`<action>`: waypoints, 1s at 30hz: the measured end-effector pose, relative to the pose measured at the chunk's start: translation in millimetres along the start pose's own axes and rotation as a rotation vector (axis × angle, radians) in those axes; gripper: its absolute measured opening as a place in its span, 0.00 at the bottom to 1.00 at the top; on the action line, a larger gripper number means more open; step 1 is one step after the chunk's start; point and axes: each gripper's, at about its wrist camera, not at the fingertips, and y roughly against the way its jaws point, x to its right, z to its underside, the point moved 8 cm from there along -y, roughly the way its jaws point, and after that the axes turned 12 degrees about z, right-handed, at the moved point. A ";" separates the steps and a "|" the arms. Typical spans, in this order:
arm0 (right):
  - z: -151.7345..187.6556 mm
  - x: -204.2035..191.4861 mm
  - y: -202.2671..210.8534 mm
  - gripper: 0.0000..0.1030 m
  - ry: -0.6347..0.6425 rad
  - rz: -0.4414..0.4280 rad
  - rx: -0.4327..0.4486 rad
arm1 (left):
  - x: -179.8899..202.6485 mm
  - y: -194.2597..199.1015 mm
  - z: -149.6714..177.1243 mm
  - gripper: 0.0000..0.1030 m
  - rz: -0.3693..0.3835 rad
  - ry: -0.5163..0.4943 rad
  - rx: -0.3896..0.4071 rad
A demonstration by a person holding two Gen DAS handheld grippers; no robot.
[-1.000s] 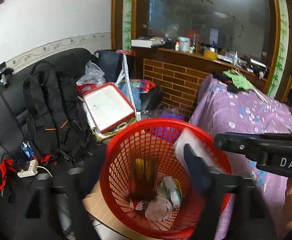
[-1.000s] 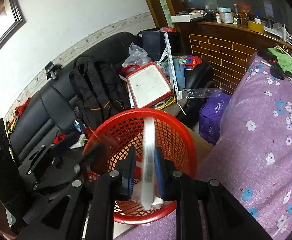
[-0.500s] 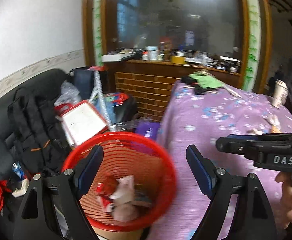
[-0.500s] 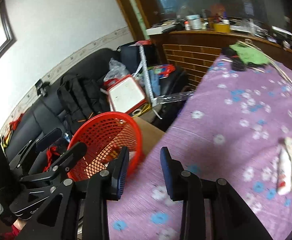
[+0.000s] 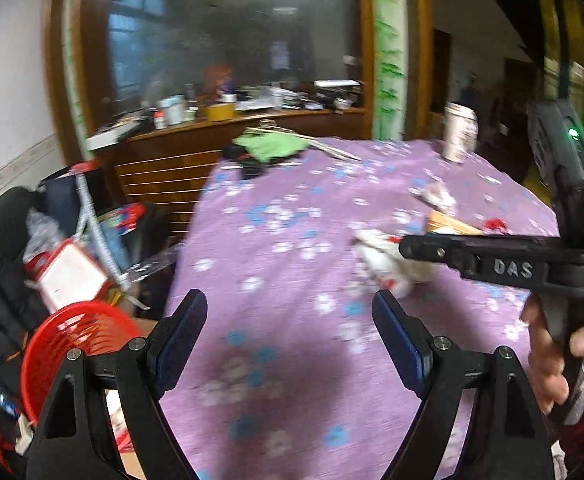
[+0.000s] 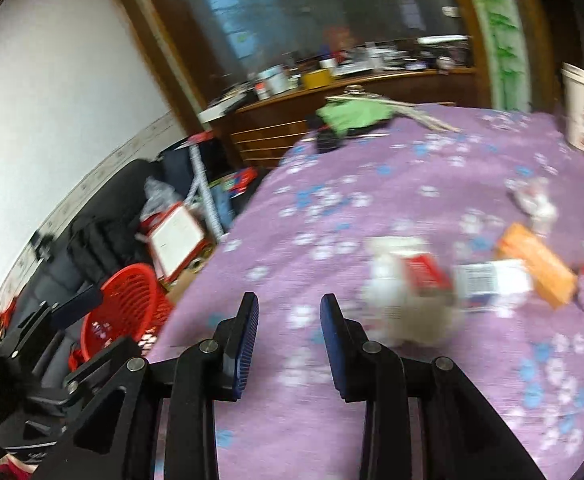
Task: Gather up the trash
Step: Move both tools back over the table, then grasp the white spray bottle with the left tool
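Trash sits in the round red plastic basket (image 6: 125, 300) at lower left. Both tongs, left (image 5: 289, 332) and right (image 6: 287, 330), hang open and empty. Crumpled white wrappers (image 6: 408, 296) wait on the purple flowered surface (image 6: 372, 184).

Bare cloth (image 6: 332, 216) before tongs; trash (image 6: 412, 296) rightward

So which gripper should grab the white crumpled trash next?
Probably the right gripper: it is empty, open, and the white crumpled trash lies just ahead, slightly to its side. The left gripper, open too, looks farther back.
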 end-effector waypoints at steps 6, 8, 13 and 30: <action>-28.0 92.1 -8.6 0.34 -0.130 0.078 -0.008 | 46.0 -52.0 -17.6 0.81 0.103 -0.021 -0.091; -33.0 118.5 -18.1 0.34 -0.160 0.107 -0.013 | 48.1 -73.7 -20.0 0.81 0.090 -0.014 -0.124; -25.6 158.3 -38.8 0.34 -0.274 0.059 -0.026 | 45.2 -143.0 -8.8 0.75 0.087 0.047 -0.277; -13.8 168.5 -62.8 0.40 -0.282 0.010 -0.049 | 25.4 -212.1 2.7 0.51 0.087 0.148 -0.339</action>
